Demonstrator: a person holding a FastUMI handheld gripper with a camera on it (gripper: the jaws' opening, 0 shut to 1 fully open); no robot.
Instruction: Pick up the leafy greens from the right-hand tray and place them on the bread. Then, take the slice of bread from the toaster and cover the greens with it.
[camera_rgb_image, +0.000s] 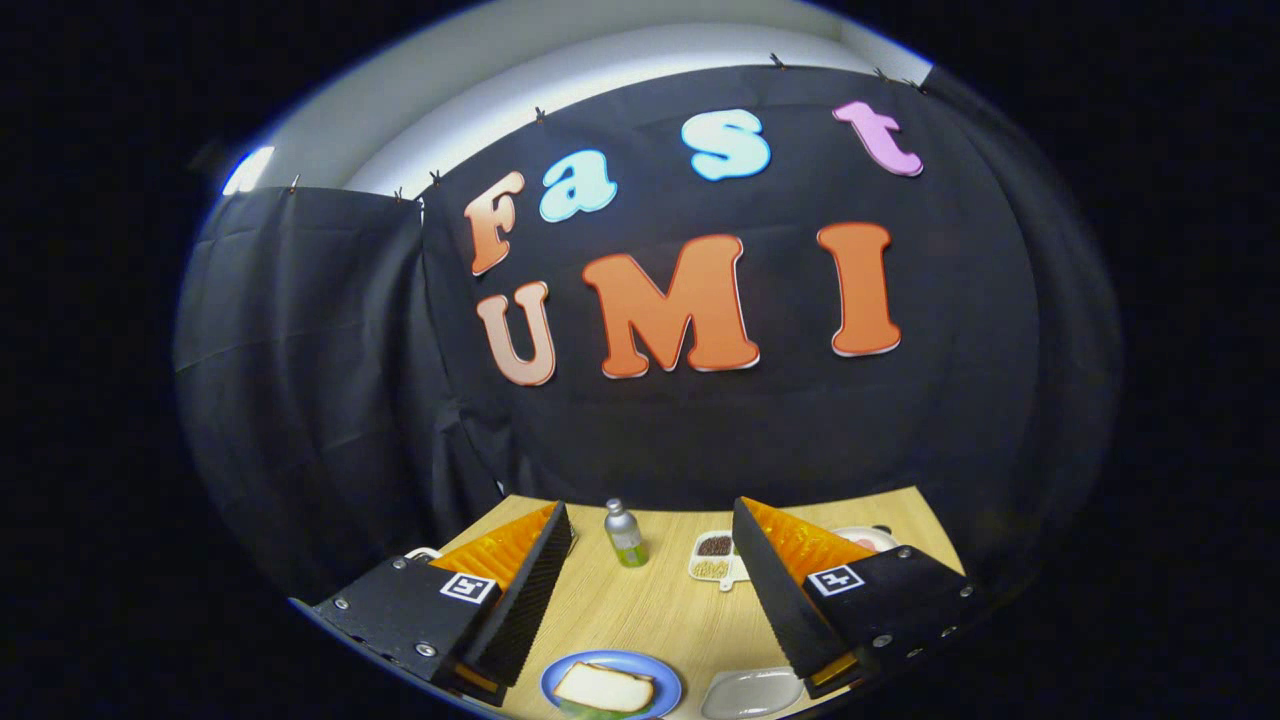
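My gripper (650, 508) is held above the wooden table (650, 610), open, with nothing between its black and orange fingers (520, 600). Below and between the fingers sits a blue plate (668, 678) with a slice of white bread (604, 687) lying flat on it. A thin green edge (598, 712) peeks out from under the slice on its near side. Just right of the plate lies a white tray (755, 692), its inside showing plain white.
A small silver bottle with a green label (625, 535) stands at the table's back, between the fingertips. To its right is a white divided dish (714, 558) of seeds. A white plate with something red (865, 540) sits behind the right finger, and a white handle (422, 552) behind the left.
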